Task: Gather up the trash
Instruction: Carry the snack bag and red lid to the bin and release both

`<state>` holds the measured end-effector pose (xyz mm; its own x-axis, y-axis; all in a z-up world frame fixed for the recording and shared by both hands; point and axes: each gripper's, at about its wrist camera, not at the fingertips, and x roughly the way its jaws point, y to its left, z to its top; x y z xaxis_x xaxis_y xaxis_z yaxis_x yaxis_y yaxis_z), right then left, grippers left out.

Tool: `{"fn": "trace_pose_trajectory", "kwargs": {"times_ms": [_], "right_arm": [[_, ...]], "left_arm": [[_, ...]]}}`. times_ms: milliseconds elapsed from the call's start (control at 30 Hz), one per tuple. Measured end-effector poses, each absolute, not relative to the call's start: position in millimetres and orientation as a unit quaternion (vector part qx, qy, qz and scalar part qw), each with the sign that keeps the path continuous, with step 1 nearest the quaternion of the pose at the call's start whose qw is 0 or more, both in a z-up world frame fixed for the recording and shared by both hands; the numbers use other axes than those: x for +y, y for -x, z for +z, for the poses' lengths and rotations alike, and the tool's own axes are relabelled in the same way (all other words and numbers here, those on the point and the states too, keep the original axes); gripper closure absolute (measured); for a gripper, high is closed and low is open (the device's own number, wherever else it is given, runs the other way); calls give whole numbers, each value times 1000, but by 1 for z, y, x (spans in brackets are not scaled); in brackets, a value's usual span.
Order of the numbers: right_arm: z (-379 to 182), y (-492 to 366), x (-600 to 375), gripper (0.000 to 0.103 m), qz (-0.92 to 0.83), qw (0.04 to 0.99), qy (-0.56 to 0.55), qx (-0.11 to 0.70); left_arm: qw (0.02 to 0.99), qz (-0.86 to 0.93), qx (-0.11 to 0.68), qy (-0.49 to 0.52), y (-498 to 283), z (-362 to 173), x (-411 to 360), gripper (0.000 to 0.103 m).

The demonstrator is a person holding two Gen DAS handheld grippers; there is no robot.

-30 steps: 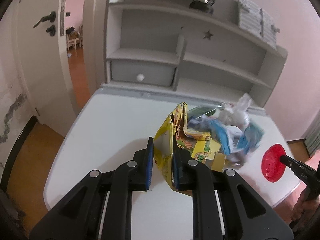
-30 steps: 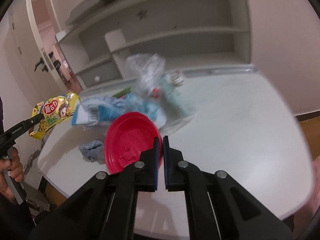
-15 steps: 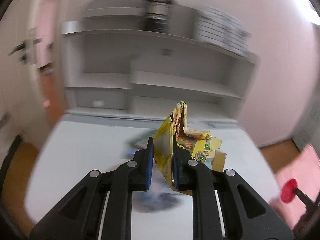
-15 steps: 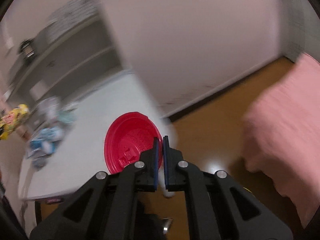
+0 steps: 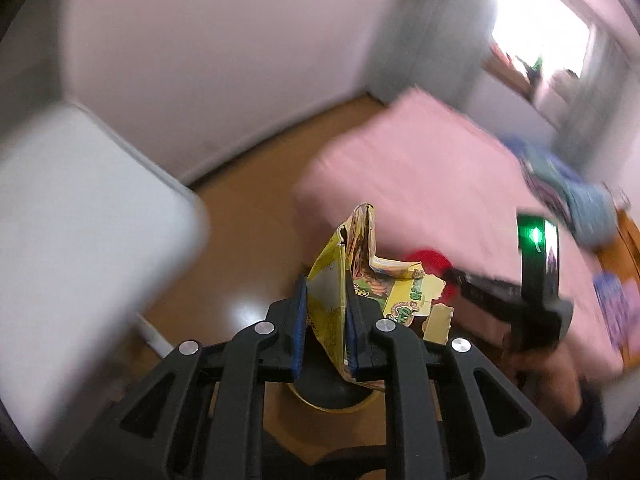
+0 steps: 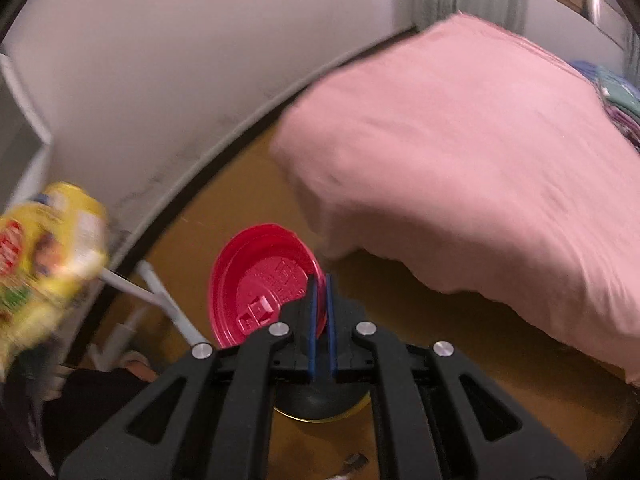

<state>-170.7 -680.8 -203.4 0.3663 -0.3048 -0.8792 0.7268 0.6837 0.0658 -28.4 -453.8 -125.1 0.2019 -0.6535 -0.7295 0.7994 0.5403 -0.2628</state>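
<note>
My left gripper [image 5: 326, 284] is shut on a crumpled yellow snack wrapper [image 5: 360, 276] and holds it above the wooden floor. The wrapper also shows blurred at the left of the right wrist view [image 6: 44, 248]. My right gripper [image 6: 319, 280] is shut on the rim of a red plastic cup lid [image 6: 260, 276], held over the floor. In the left wrist view the red lid [image 5: 430, 262] and the right gripper [image 5: 452, 274] appear just right of the wrapper. A dark round bin opening with a yellowish rim [image 5: 332, 402] lies below both grippers, mostly hidden; it also shows in the right wrist view [image 6: 320, 406].
A bed with a pink cover [image 6: 480, 152] fills the right side. The white desk [image 5: 72, 216] is at the left, its legs [image 6: 160, 292] on the wooden floor [image 6: 240, 208]. A white wall [image 6: 180, 60] runs behind. Clothes [image 5: 580, 204] lie on the bed.
Both grippers swung away from the desk to the right and down toward the floor beside the bed, still holding the wrapper and the red lid. The trash pile has left view.
</note>
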Motion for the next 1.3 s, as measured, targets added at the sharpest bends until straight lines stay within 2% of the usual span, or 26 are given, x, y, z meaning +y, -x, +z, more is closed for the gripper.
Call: {"fn": "trace_pose_trajectory", "kwargs": {"times_ms": [167,333,567,633,667,700,767,800,833,867,900,933,1100,1200,1300], "right_arm": [[-257,174,-688,98,-327,754,-228,522],[-294,172,-685,98,-322,728,-219,565],[-312,171,-687,98,-328,710,-213,586],[-317,169,-689,98,-328,708,-215,587],[-318,169,-688,98,-328,707,-215,589],[-322,168,-688,98,-328,706,-214,591],[-329,167,-686,98,-320,701,-219,599],[-332,166,-685,96,-316,700,-222,601],[-333,166,-685,87,-314,699,-224,603],[-333,166,-684,52,-312,699,-225,603],[-329,166,-683,31,-314,705,-223,595],[-323,166,-680,13,-316,716,-216,584],[-290,157,-672,13,-323,745,-189,553],[-253,154,-666,13,-337,767,-166,520],[-196,151,-652,13,-344,803,-152,462]], "left_arm": [[726,-466,495,-106,14,-237,-492,87],[709,-450,527,-131,-1,-315,-504,87],[673,-454,575,-103,2,-352,-515,86],[666,-456,582,-104,3,-357,-518,81],[664,-457,583,-105,5,-353,-520,69],[664,-456,583,-107,7,-352,-523,48],[669,-457,575,-114,12,-351,-525,32],[671,-460,570,-116,14,-350,-526,31],[670,-465,567,-116,15,-349,-527,30],[670,-468,565,-115,16,-348,-527,30],[671,-469,564,-113,18,-346,-526,30],[674,-470,559,-112,19,-343,-524,29],[704,-467,520,-124,30,-307,-513,23],[731,-475,469,-143,39,-258,-502,14],[764,-477,410,-145,43,-194,-475,11]]}}
